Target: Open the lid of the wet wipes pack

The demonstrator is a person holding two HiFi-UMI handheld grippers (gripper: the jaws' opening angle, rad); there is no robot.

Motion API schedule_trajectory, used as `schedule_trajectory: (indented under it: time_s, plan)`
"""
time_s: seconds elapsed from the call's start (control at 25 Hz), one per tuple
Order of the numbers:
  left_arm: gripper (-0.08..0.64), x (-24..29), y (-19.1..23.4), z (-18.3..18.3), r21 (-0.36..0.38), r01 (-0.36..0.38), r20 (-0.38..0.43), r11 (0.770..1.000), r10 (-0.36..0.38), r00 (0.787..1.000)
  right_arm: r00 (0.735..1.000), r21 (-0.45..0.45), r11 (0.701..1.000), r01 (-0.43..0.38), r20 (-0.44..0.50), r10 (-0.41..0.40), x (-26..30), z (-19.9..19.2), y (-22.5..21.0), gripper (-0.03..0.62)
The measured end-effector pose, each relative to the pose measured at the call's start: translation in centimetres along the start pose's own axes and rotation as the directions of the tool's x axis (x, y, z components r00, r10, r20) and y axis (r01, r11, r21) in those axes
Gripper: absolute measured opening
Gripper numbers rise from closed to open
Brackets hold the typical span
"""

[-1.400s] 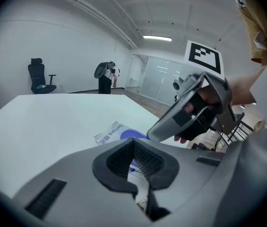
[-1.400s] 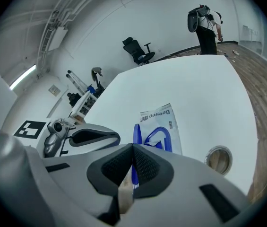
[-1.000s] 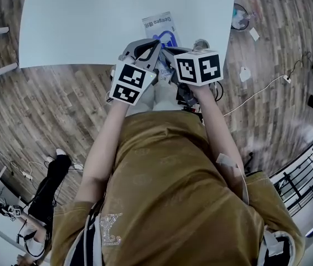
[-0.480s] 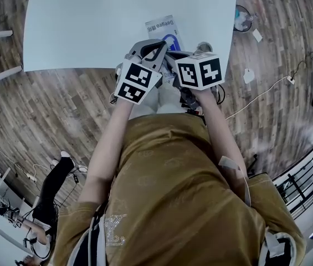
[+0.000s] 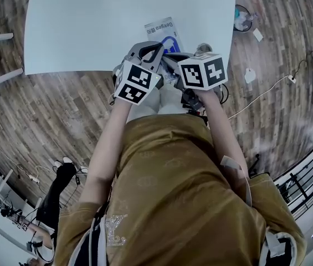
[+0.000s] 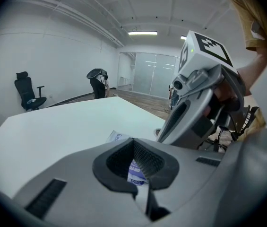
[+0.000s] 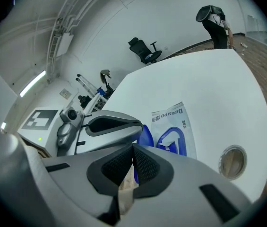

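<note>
Wet wipes pack flat near table edge, near end hidden beneath left claw and right claw from above. Printed top clearer in right gripper view, only a sliver in left. Both claws pinched together, empty.

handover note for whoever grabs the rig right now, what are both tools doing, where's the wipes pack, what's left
Left tool: jaws together, holding nothing.
Right tool: jaws together, holding nothing.
Both hang side by side at the near edge of the white table, over the near end of the wet wipes pack, which lies flat there.
Done: nothing I can confirm. The blue lid is partly hidden by the tools, so open or closed is unclear.
Left: probably catch the lid's edge with one tool and lift it.
</note>
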State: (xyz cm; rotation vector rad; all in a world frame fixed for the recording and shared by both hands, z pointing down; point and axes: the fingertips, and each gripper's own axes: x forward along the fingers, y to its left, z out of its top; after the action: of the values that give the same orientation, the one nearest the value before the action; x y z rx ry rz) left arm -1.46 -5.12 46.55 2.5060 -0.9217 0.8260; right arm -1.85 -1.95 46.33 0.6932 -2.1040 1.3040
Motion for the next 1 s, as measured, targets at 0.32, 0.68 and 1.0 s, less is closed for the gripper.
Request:
schedule_trajectory:
  time_s: [0.32,0.68,1.0]
  plan:
    - [0.005,-0.5,0.6,-0.7,-0.010,-0.020,-0.015,1.000,0.020,1.000,1.000,-0.029,0.999,-0.017,0.024,0.017,-1.0,-0.1,0.0,0.008]
    - [0.006,-1.2,1.4,-1.7,-0.022,-0.046,-0.036,0.999,0.045,0.998,0.998,-0.037,0.999,0.022,0.063,-0.019,-2.2,0.1,-1.6,0.008]
    - [0.005,-1.6,2.0,-2.6,-0.020,-0.085,-0.055,0.996,0.084,0.995,0.986,-0.123,0.983,0.135,0.116,-0.121,-3.5,0.3,-3.2,0.008]
